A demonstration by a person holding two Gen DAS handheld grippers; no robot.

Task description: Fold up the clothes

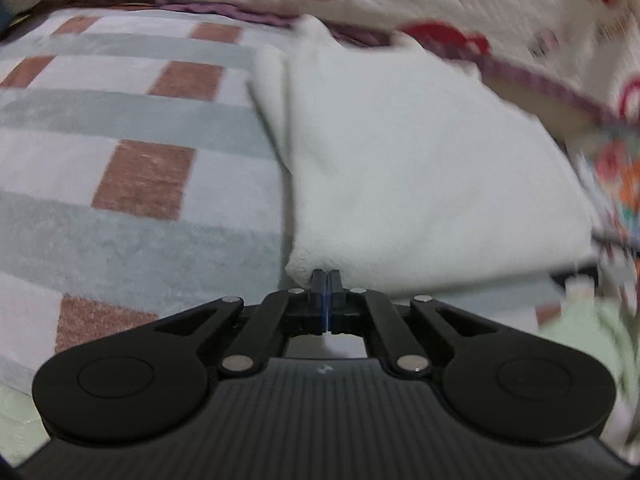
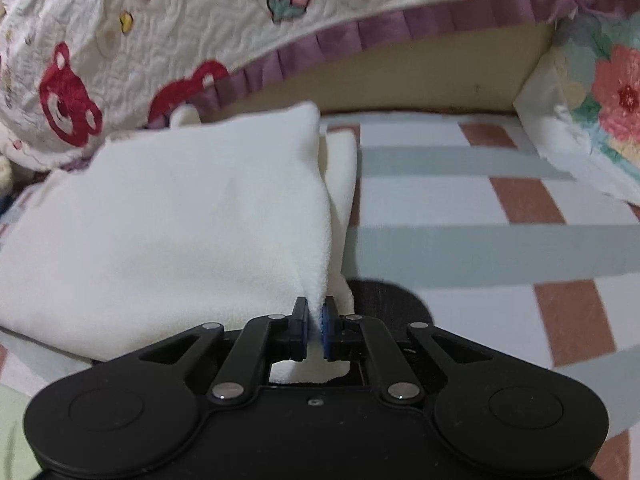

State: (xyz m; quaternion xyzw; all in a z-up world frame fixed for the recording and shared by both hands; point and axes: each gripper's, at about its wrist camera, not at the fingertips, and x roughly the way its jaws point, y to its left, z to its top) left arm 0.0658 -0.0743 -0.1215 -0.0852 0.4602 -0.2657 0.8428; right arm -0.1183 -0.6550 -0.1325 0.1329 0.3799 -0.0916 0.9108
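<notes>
Left tool (image 1: 327,276): jaws fully closed, tips at the near edge of the white fleece garment (image 1: 420,168); whether cloth is pinched between them cannot be told. Right tool (image 2: 316,306): jaws clamped on a near corner of the same garment (image 2: 180,232), lifting it in a peak. Garment: folded, lying on checked blanket (image 2: 500,208). Beyond: bear-print quilt (image 2: 132,40) with purple frill; floral cushion (image 2: 600,92) at right.

We see soft, even indoor light, no glare. Motion blur smears cream quilted bedspread with red bear prints (image 1: 460,4) in left view; fisheye bends checked fleece blanket (image 2: 500,208) below it.
</notes>
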